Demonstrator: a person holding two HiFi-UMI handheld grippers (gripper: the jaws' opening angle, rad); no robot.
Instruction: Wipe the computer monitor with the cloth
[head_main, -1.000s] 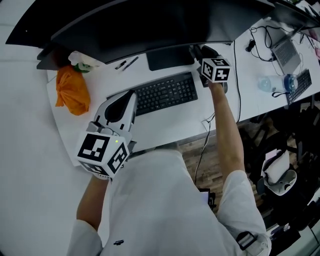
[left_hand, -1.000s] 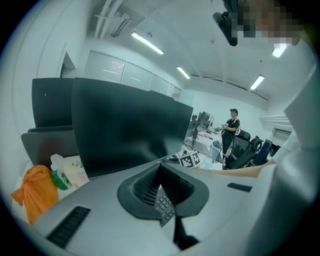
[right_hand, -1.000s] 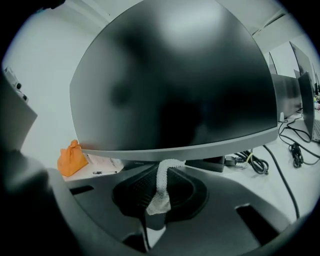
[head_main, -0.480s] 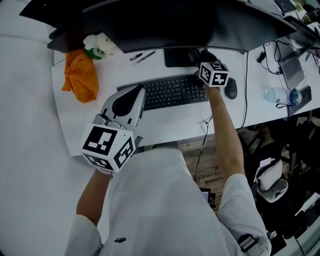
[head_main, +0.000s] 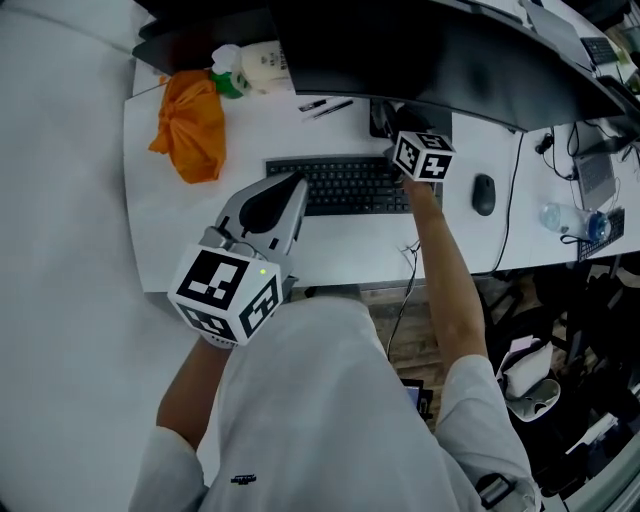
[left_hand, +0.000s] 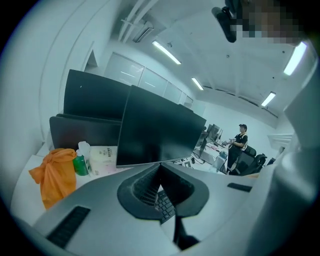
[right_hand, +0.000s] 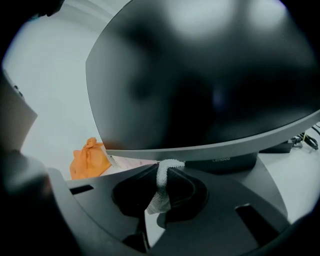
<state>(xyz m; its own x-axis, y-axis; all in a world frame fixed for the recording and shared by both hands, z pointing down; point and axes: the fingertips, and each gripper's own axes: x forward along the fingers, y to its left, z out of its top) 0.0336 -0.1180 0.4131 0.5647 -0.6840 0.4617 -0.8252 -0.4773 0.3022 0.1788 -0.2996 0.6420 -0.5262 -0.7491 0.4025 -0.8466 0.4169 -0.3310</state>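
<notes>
The dark computer monitor (head_main: 430, 50) spans the back of the white desk; it fills the right gripper view (right_hand: 210, 75) and also shows in the left gripper view (left_hand: 155, 130). My right gripper (right_hand: 167, 166) is shut on a strip of white cloth (right_hand: 161, 187), and the cloth's top touches the monitor's lower bezel. In the head view the right gripper (head_main: 398, 122) reaches under the screen above the keyboard's right end. My left gripper (head_main: 293, 188) hovers over the keyboard's left end, jaws shut with nothing held (left_hand: 160, 167).
A black keyboard (head_main: 350, 185) lies mid-desk, with a mouse (head_main: 483, 193) to its right. An orange crumpled bag or cloth (head_main: 190, 125), bottles (head_main: 248, 68) and pens (head_main: 325, 105) sit at the back left. A water bottle (head_main: 570, 220) and cables are on the right. A person stands far off (left_hand: 239, 145).
My head view has shifted, so the desk sits lower and further right in frame. The right gripper has slid left along the monitor's lower edge. The left gripper stays by the keyboard.
</notes>
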